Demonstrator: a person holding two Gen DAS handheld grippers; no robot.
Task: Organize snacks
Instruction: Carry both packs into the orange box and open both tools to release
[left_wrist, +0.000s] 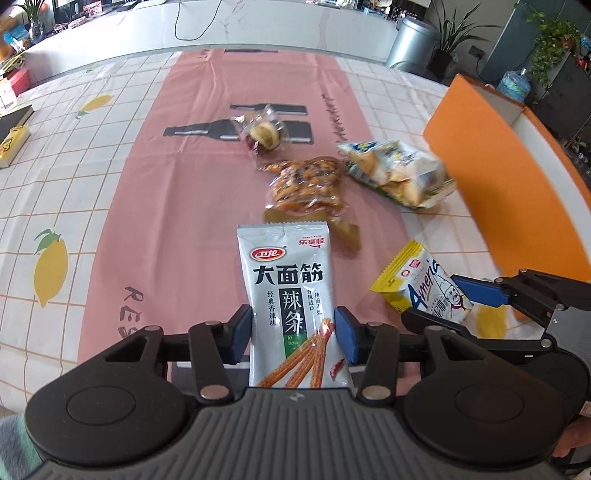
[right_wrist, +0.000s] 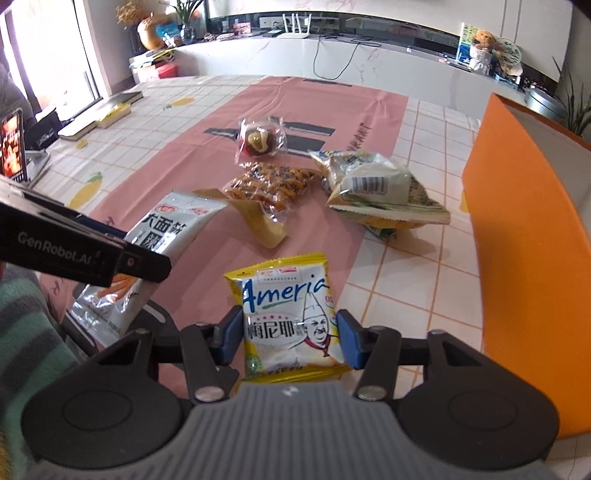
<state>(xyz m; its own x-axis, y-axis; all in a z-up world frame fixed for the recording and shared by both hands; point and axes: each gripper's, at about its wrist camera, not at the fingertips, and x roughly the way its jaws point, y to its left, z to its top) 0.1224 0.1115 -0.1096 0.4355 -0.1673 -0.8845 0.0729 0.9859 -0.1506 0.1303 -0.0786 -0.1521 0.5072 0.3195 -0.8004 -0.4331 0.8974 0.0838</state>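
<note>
A grey-white spicy-strip packet (left_wrist: 288, 295) stands upright between the blue pads of my left gripper (left_wrist: 293, 332), which is shut on its lower half. The same packet (right_wrist: 166, 229) shows at the left of the right wrist view. My right gripper (right_wrist: 290, 334) is shut on a yellow-and-white Ameria packet (right_wrist: 288, 314), its pads against both side edges; that packet (left_wrist: 417, 280) also shows low on the right in the left wrist view. On the pink mat (left_wrist: 177, 206) beyond lie a clear-wrapped pastry (left_wrist: 262, 133), a brown snack bag (left_wrist: 306, 181) and a white-and-green bag (left_wrist: 399, 170).
A tall orange box (right_wrist: 528, 240) with an open top stands along the right side of the table. Books (right_wrist: 110, 110) and a lit screen (right_wrist: 11, 147) sit at the far left edge. A small yellow box (left_wrist: 13, 146) lies at the left.
</note>
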